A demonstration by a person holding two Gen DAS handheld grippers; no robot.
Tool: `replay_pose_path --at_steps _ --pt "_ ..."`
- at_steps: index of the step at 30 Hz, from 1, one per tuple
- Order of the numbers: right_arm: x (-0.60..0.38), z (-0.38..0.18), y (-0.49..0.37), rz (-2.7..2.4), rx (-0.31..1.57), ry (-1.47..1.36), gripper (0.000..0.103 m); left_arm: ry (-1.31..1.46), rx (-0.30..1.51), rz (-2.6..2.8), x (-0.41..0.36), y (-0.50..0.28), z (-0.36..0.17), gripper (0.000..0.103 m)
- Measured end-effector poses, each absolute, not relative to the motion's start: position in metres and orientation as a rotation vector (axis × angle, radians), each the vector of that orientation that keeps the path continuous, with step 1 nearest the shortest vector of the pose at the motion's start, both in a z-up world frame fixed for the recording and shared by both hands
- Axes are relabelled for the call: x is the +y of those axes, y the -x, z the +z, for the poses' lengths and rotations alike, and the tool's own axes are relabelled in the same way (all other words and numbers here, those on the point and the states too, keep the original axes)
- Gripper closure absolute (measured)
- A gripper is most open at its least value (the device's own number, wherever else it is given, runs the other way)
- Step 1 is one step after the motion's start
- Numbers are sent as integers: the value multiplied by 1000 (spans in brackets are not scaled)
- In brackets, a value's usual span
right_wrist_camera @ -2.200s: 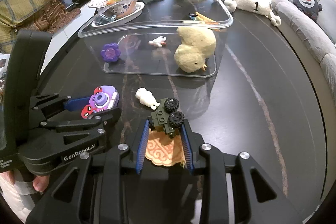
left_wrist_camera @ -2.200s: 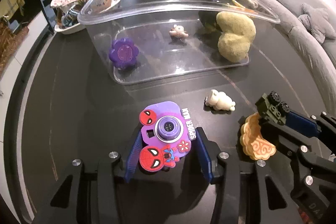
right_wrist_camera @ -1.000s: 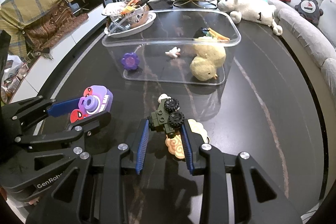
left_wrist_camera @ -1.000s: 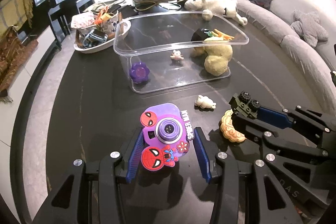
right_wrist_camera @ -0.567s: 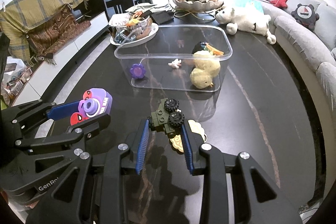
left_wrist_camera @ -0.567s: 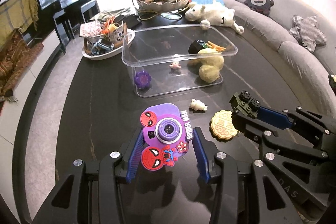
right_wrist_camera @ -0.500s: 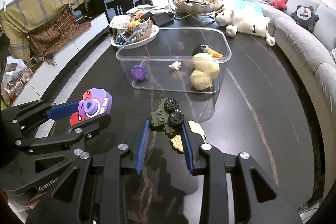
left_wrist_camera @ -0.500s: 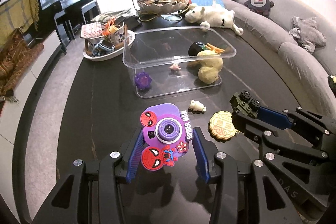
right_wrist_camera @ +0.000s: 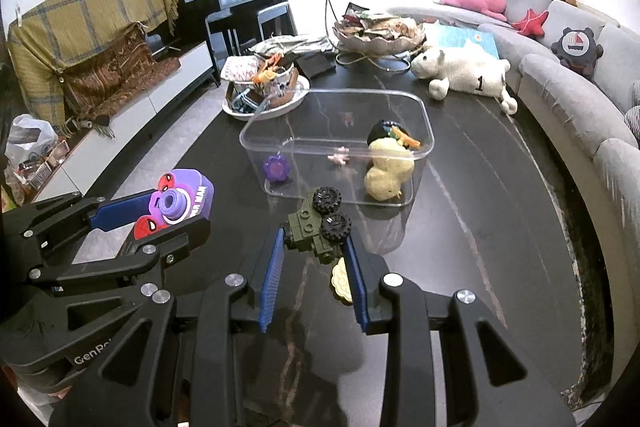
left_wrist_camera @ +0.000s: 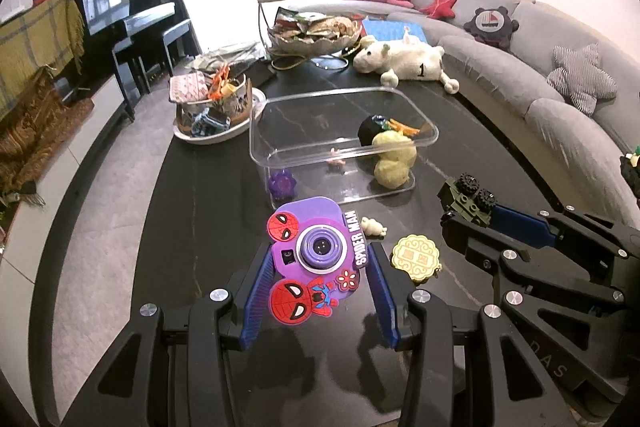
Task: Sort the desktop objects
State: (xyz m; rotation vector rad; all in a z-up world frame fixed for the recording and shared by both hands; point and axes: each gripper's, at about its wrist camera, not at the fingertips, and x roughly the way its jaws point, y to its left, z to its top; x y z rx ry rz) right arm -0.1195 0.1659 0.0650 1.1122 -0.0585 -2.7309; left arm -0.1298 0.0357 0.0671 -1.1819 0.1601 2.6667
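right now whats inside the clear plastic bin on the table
Inside the clear bin: a purple flower toy, a small pink figure, a yellow plush duck and, behind it, a black object with orange pieces, partly hidden by the duck.

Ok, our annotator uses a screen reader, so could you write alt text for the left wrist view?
The left tool holds a purple Spider-Man toy camera above a dark table. Beyond it sits a clear plastic bin containing small toys; at right, the right tool grips a green toy truck.
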Motion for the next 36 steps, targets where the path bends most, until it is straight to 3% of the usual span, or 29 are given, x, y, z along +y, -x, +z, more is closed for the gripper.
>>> replay_pose_path --at_steps 36 --pt "171 110 168 -2761 -71 -999 75 1071 170 2740 39 178 115 61"
